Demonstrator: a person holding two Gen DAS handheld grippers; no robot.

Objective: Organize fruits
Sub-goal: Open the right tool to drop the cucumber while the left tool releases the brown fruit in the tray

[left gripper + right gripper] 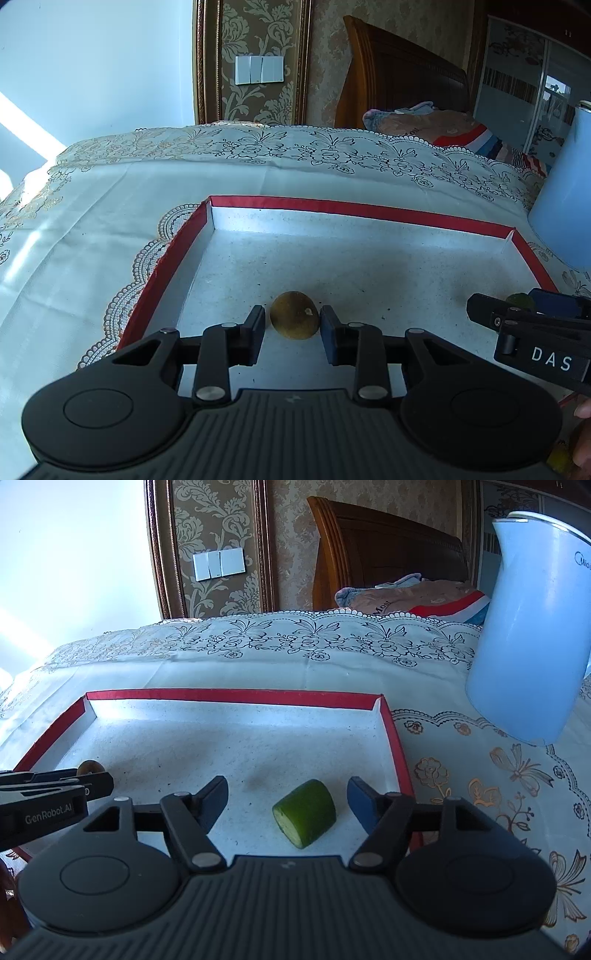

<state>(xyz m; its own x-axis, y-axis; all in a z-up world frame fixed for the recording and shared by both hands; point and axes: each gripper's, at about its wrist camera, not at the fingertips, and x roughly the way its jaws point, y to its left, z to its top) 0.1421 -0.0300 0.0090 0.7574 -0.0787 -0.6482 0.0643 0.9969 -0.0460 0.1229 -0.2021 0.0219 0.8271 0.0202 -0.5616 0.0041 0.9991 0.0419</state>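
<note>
Bedroom scene, lace tablecloth [110,221] with a red-rimmed tray [332,208] parked on it, pale blue kettle [532,627] off to the right side. Down in the tray, towards the near edge: small brown fruit [295,323], pinched between the pads of the left gripper [292,314], jaws nearly closed around it. Further right in the same tray, green cucumber chunk [306,812] lying on its side, sat between the wide-open jaws of the right gripper [287,788] but touching neither pad.
</note>
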